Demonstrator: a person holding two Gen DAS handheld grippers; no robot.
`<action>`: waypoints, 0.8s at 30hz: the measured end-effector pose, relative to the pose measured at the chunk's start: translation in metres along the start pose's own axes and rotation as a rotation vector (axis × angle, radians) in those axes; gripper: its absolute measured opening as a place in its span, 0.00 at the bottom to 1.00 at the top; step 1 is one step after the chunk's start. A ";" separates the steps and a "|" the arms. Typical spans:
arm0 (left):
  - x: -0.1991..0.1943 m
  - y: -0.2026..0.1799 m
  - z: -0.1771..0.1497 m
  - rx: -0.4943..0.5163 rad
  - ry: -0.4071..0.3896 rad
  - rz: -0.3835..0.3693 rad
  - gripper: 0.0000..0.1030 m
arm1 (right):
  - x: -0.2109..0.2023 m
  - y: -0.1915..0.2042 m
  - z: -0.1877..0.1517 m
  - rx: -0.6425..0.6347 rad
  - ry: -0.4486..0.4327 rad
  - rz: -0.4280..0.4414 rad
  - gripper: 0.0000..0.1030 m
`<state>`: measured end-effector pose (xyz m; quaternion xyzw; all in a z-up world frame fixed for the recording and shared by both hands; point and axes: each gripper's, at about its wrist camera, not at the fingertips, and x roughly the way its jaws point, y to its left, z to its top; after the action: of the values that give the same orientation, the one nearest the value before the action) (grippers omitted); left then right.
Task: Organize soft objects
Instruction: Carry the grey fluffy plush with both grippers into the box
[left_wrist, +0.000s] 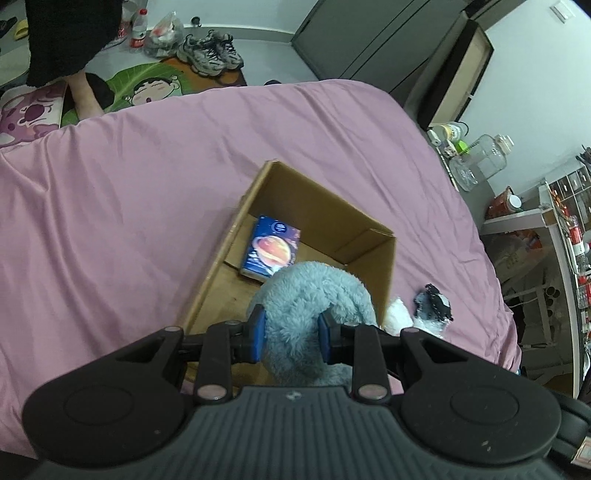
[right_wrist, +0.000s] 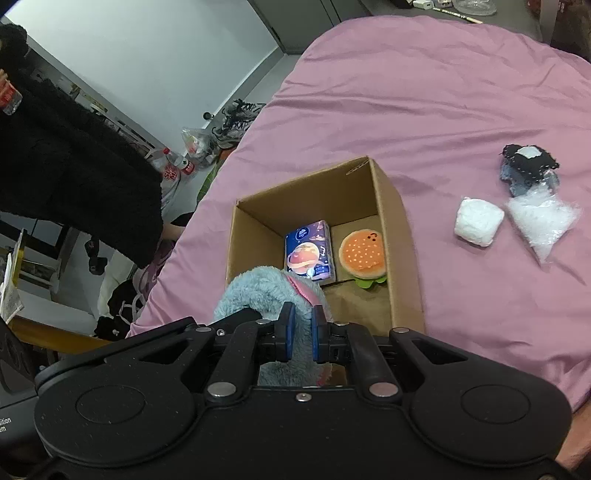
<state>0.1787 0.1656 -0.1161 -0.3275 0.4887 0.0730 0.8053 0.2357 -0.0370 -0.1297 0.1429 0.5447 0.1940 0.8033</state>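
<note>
Because the blue-grey plush toy (left_wrist: 310, 317) is bulky and floppy, both grippers share it: the left gripper (left_wrist: 290, 334) has its fingers clamped wide across the thick body, while the right gripper (right_wrist: 300, 334) has its fingers pinched nearly together on a thinner fold. It hangs over the near edge of the cardboard box (right_wrist: 400, 258) on the pink bed (right_wrist: 443, 110), probably for lowering in beside the tissue pack (right_wrist: 310, 249) and burger plush (right_wrist: 364, 253). Both grippers tilt downward, pointing toward 12 o'clock.

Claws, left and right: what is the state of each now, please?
Left claw: closed on the blue plush toy.
Right claw: closed on the same toy.
</note>
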 end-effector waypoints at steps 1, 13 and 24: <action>0.001 0.002 0.002 -0.003 0.004 -0.001 0.27 | 0.003 0.001 0.001 0.002 0.003 -0.001 0.10; 0.023 0.023 0.014 -0.025 0.056 0.020 0.27 | 0.032 0.002 0.001 0.019 0.050 -0.022 0.10; 0.030 0.016 0.016 0.013 0.072 0.094 0.30 | 0.033 -0.004 0.002 0.035 0.084 -0.025 0.22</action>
<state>0.1990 0.1820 -0.1437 -0.3014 0.5325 0.0957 0.7852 0.2490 -0.0257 -0.1576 0.1417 0.5830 0.1801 0.7795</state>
